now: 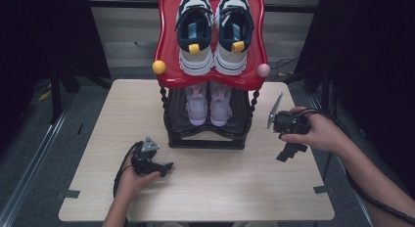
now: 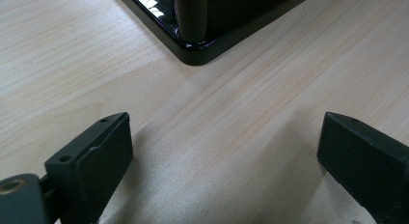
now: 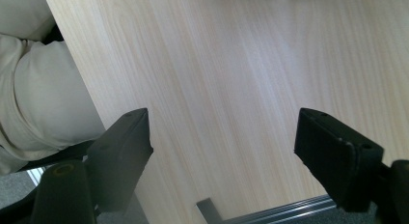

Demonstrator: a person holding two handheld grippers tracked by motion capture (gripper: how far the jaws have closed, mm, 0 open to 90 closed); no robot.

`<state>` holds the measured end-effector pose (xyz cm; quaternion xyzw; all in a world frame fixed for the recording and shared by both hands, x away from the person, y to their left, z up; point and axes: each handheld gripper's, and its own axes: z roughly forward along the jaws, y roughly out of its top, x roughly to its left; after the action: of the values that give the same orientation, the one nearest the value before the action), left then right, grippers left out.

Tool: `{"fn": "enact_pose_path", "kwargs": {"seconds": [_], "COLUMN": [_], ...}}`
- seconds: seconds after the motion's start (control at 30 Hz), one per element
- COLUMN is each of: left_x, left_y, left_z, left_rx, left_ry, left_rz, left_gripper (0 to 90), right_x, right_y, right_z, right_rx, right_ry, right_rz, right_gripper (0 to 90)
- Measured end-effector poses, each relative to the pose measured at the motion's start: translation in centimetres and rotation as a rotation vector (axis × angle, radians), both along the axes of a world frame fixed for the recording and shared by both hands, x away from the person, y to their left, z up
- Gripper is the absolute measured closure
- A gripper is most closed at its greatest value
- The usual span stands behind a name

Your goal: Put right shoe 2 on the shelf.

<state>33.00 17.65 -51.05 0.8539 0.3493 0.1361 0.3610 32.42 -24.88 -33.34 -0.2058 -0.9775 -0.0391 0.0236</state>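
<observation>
High view: shoe rack [image 1: 208, 134] on table [image 1: 98, 188], sneakers [image 1: 211, 34] on top.
Left gripper [image 2: 224, 151]: jaws spread, near rack base.
Right gripper [image 3: 222, 151]: jaws spread, empty; trousers [image 3: 43, 98], probably the person's.

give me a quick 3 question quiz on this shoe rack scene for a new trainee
1. True or false: the navy and white sneakers sit on the red top shelf of the rack.
2. Which pair is on the lower black shelf? A) pale pink shoes B) brown boots C) green sandals
3. Fill in: the left gripper and the right gripper both have their jaws ____, with nothing between them.

Key
1. True.
2. A: the pale pink shoes stand side by side under the red shelf.
3. Open: each gripper view looks between its jaws at bare wooden table.
</observation>
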Motion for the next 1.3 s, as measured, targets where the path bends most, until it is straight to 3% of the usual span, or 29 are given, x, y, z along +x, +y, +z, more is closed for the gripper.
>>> {"fn": "enact_pose_path", "kwargs": {"seconds": [0.37, 0.67, 0.8, 0.83, 1.0, 1.1, 1.17, 1.23, 1.3], "left_x": [0.0, 0.0, 0.0, 0.0, 0.0, 0.0, 0.0, 0.0, 0.0], "left_y": [0.0, 0.0, 0.0, 0.0, 0.0, 0.0, 0.0, 0.0, 0.0], "left_z": [0.0, 0.0, 0.0, 0.0, 0.0, 0.0, 0.0, 0.0, 0.0], "left_rx": [-0.005, 0.001, 0.001, 0.000, 0.000, 0.001, 0.001, 0.002, 0.000], "left_ry": [0.003, 0.004, 0.005, 0.004, 0.004, 0.004, 0.004, 0.004, 0.004], "left_rz": [0.002, -0.001, -0.001, -0.001, -0.001, -0.001, -0.001, -0.002, -0.001], "left_gripper": [5.0, 5.0, 5.0, 5.0, 5.0, 5.0, 5.0, 5.0, 5.0], "right_x": [-0.2, -0.6, -0.6, -0.8, -1.0, -1.0, -0.9, -1.1, -1.0], "right_y": [-0.2, -0.6, -0.9, -0.8, -0.9, -0.9, -1.1, -1.0, -1.1], "right_z": [-2.6, -4.8, -5.8, -6.0, -7.0, -7.4, -7.9, -8.2, -8.7], "right_rx": [0.026, 0.062, 0.068, 0.076, 0.093, 0.106, 0.121, 0.121, 0.128], "right_ry": [0.002, 0.027, 0.022, 0.029, 0.037, 0.017, 0.014, 0.010, 0.010], "right_rz": [0.005, -0.037, -0.018, -0.042, -0.059, -0.077, -0.054, -0.089, -0.074], "right_gripper": [19.6, 19.4, 19.5, 19.6, 19.1, 19.0, 18.9, 18.7, 18.5]}}
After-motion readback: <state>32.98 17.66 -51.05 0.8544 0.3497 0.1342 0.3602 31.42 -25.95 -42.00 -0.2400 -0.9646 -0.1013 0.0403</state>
